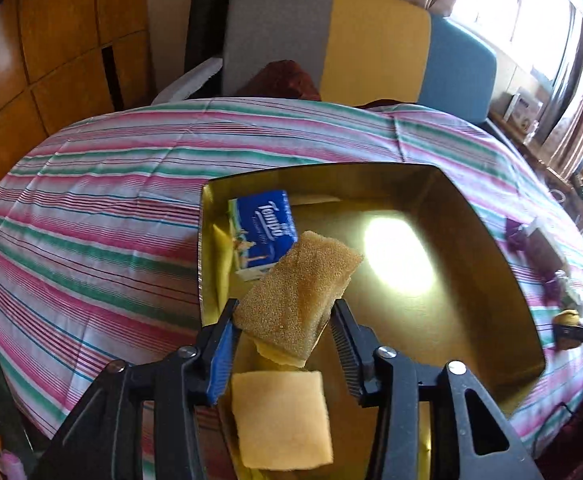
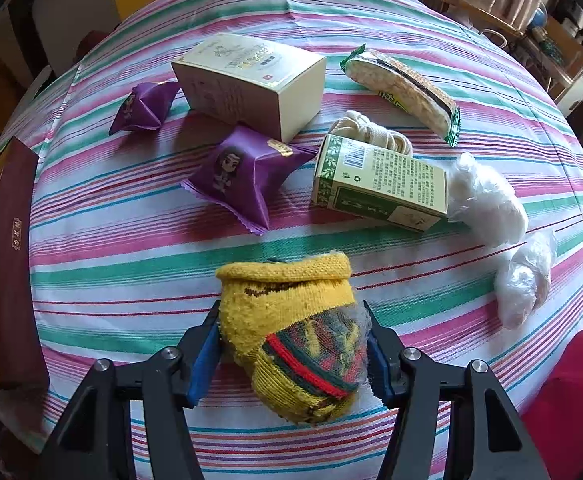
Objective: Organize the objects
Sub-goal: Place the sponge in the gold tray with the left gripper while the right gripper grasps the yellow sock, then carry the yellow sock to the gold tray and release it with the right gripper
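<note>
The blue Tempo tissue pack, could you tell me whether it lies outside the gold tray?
No, the blue Tempo tissue pack lies inside the gold tray.

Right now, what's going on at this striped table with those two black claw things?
A person is tidying loose items into a shiny gold tray. The left gripper hangs over the tray with a brown-and-yellow sponge between its fingers, beside a blue tissue pack. The right gripper is closed on a rolled yellow knitted sock on the striped tablecloth. Boxes and purple packets wait there.
</note>
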`<state>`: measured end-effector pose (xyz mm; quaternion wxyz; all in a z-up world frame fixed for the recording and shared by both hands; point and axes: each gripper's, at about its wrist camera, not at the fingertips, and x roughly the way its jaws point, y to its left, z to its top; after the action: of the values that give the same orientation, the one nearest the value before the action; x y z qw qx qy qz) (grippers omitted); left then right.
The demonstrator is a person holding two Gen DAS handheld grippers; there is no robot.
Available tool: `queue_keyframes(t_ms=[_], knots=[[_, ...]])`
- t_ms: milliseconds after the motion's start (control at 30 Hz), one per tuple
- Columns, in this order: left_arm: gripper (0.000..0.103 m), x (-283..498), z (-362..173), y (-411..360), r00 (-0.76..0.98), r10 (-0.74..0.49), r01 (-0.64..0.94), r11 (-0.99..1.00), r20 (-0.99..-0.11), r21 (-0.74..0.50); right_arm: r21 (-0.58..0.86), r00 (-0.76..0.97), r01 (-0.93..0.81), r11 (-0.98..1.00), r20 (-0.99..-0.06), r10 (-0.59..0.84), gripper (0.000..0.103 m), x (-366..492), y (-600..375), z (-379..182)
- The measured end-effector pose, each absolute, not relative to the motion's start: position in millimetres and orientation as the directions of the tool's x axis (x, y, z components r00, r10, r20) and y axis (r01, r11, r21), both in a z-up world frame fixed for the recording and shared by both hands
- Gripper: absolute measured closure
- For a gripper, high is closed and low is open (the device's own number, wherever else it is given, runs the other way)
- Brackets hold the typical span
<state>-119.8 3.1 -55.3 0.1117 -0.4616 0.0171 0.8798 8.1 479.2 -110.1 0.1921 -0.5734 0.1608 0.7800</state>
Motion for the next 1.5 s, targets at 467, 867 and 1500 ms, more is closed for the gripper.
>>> queue_keyframes(t_ms=[467,867,1500], knots=[[0.039,-85.6,-35.3,-19.4,-0.615,0.172,-0.136,-0.984,-0.770,-0.111,0.062,-0.284,-0.499,-0.864,-0.954,0.096,0.039,4.0,495.6,-109.2],[0.039,-50.4,-29.4,-10.6,-0.628,0.190,-0.169,-0.980,-0.755,-0.106,0.057,-0.320,-0.495,-0.867,-0.940,0.121,0.052,3.0,503.1,-98.1],[0.039,-41.4,-32.9,-10.6,-0.617,0.217,-0.187,-0.974,-0.756,-0.127,0.125,-0.409,-0.406,-0.905,-0.911,0.058,0.054,34.5,456.7,-89.0]])
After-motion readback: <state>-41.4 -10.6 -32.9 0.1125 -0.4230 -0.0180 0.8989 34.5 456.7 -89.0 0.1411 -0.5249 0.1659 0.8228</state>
